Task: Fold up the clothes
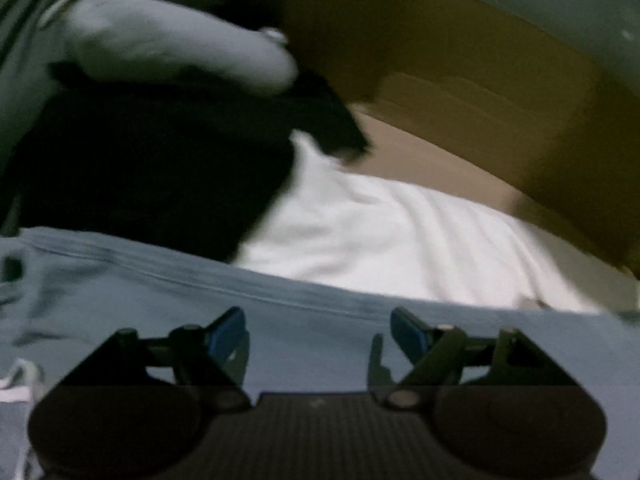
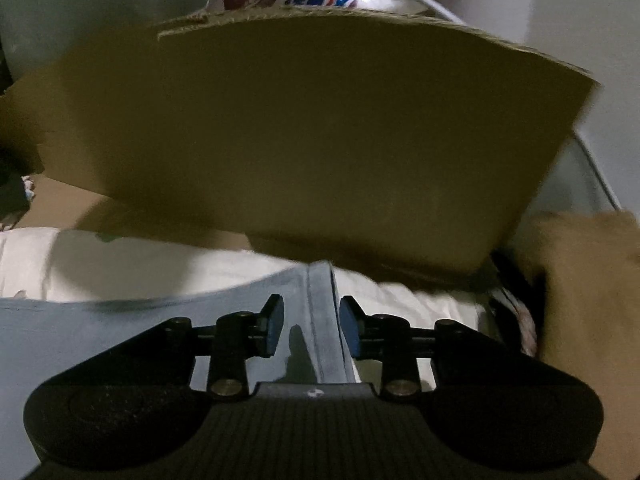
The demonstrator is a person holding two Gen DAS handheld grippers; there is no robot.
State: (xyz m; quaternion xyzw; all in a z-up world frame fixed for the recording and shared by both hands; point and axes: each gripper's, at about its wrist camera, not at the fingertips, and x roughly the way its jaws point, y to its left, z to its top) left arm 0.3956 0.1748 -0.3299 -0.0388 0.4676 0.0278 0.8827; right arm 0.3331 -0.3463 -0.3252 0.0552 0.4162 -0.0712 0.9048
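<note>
Cardboard box wall [image 2: 320,152] blocks ahead of right claw [image 2: 311,326]; black garment [image 1: 152,176] crowds left.

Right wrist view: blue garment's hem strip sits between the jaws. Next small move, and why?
Probably close the right gripper on the blue fabric garment's seamed strip: it lies between the blue pads with gaps on both sides, so nothing is held yet.

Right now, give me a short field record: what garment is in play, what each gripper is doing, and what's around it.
garment: light blue garment, spread flat, seamed edge showing
under it: white cloth
left gripper: open, above the blue fabric, holding nothing
right gripper: open, fingers straddling the garment's hemmed corner, not pressing it
behind: cardboard box
also: black cloth
</note>
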